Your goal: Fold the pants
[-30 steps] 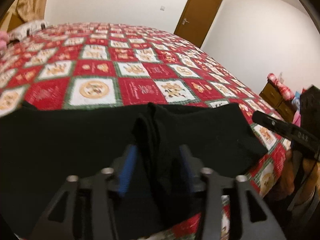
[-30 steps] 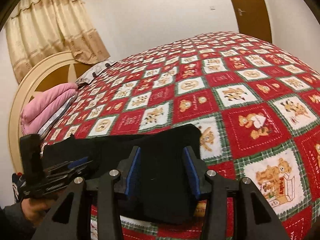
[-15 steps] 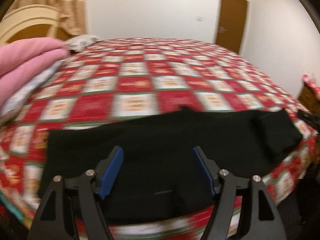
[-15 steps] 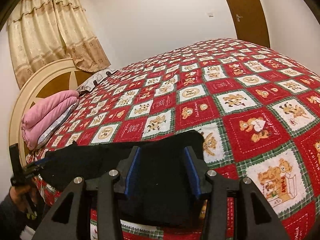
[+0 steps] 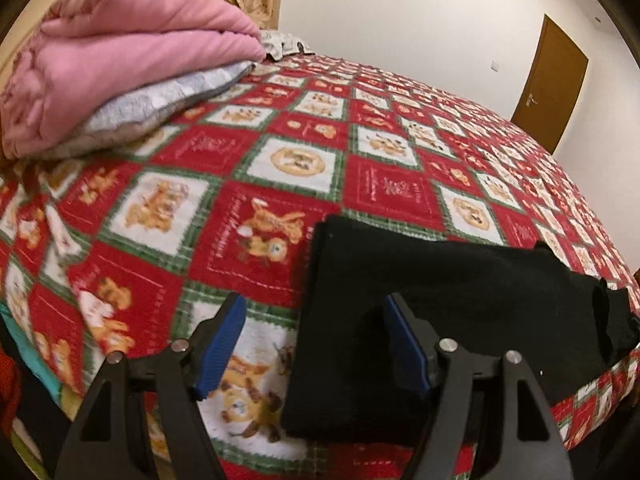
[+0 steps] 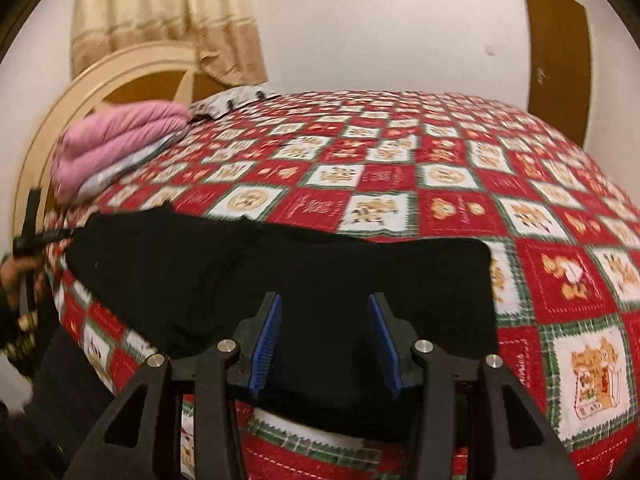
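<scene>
- Pants [image 5: 440, 300] are laid as a long black strip along the near edge of the bed [image 5: 380, 184].
- One end is straddled by the left tool [image 5: 316, 344], open and empty.
- The other end lies before the right tool [image 6: 324, 344], half open, gripping nothing.

We saw matt black cloth pants [image 5: 440, 300] on a quilted printed cotton bedspread [image 5: 248, 160]; each claw [image 6: 324, 344] was matt black plastic with ribbed blue pads [image 6: 266, 344], bright metal pins; a door [image 5: 550, 84] of smooth wood.
</scene>
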Motion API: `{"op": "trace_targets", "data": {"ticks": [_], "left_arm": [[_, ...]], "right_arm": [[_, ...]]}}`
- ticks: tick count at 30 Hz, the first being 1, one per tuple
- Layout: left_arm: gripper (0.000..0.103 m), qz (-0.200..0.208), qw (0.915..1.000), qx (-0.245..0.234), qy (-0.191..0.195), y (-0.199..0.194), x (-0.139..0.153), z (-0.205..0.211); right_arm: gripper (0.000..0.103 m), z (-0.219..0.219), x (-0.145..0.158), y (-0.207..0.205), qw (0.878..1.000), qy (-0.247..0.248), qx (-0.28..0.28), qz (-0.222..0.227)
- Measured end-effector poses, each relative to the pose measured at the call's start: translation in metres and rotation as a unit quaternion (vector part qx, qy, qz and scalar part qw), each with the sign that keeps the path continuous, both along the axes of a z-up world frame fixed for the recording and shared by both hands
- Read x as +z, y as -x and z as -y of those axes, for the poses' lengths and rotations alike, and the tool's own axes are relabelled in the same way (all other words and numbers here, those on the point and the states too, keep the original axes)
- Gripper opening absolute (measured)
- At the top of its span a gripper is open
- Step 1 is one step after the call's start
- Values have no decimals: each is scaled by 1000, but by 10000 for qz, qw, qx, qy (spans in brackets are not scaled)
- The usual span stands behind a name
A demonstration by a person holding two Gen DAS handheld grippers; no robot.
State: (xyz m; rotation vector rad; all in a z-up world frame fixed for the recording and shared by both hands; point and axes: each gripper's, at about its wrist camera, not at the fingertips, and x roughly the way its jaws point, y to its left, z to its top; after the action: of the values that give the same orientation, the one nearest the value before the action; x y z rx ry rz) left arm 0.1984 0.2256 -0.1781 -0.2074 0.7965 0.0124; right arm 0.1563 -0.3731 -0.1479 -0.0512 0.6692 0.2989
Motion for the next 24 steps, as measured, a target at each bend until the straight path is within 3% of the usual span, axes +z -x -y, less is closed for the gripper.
{"op": "trace_targets", "data": {"ticks": [5,11,20,22,24], "left_arm": [[73,-43,9996,-274,-11,-5,-6,12],[72,-79,9991,-332,253,-9,-8,4],[33,-100,9983,-514,239,-1,4,11],[20,-68,9980,-529,331,0,6,9],[18,-10,9977,-504,458,3,11,7]], "right_arm": [[47,-17,-8,3,9991,345,247,17],[47,-22,-8,7,9987,351,354,72],[47,-25,-8,8,9987,356,364,87],[47,-26,-8,8,9986,366,358,97],[47,-26,-8,8,9987,362,360,90]]}}
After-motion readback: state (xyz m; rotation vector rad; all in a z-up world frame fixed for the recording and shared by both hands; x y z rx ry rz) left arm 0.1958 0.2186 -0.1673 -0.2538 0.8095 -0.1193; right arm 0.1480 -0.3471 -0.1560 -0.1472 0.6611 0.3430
